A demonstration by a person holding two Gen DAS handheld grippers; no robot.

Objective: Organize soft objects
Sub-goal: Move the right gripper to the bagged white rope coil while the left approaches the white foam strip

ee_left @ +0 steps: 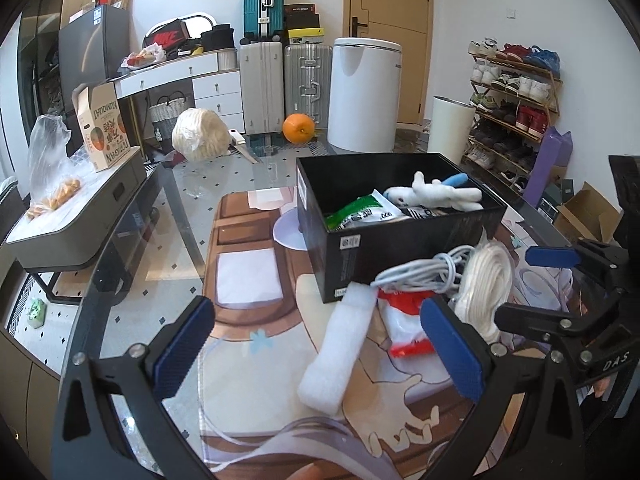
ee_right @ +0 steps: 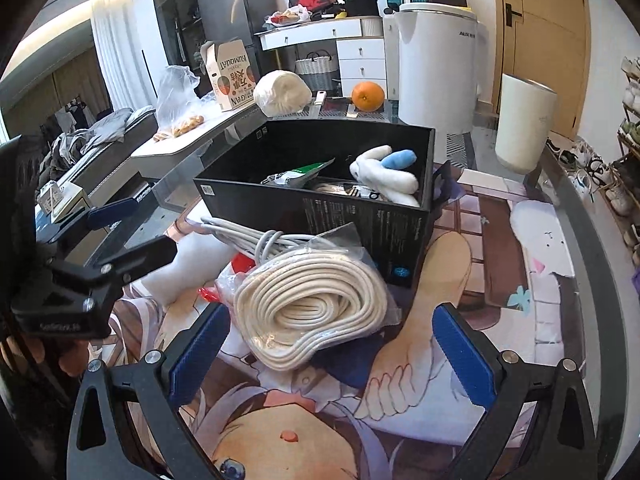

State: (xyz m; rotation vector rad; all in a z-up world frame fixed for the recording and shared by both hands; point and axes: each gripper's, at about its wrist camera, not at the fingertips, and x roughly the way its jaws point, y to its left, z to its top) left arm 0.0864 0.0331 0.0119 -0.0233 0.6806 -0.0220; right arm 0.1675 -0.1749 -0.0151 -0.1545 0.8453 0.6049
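Note:
A black box [ee_left: 400, 248] [ee_right: 360, 220] stands on the printed mat and holds a white and blue plush toy [ee_left: 436, 194] [ee_right: 386, 174] and a green and white pouch [ee_left: 358, 212] [ee_right: 296, 174]. In front of the box lie a white foam strip [ee_left: 338, 344] [ee_right: 180, 268], a red and white packet [ee_left: 404, 326], a grey cable bundle [ee_left: 420, 274] [ee_right: 256, 238] and a bagged coil of cream rope [ee_left: 490, 286] [ee_right: 312, 304]. My left gripper [ee_left: 320, 352] is open around the foam strip's near end. My right gripper [ee_right: 332, 352] is open, just short of the rope coil.
An orange [ee_left: 298, 128] [ee_right: 368, 96], a wrapped white bundle [ee_left: 200, 134] [ee_right: 282, 92] and a kumquat carton [ee_left: 102, 124] [ee_right: 232, 74] sit further back. A white bin [ee_left: 364, 92], suitcases [ee_left: 260, 84] and a shoe rack [ee_left: 512, 108] line the room. The glass table [ee_left: 192, 200] extends left.

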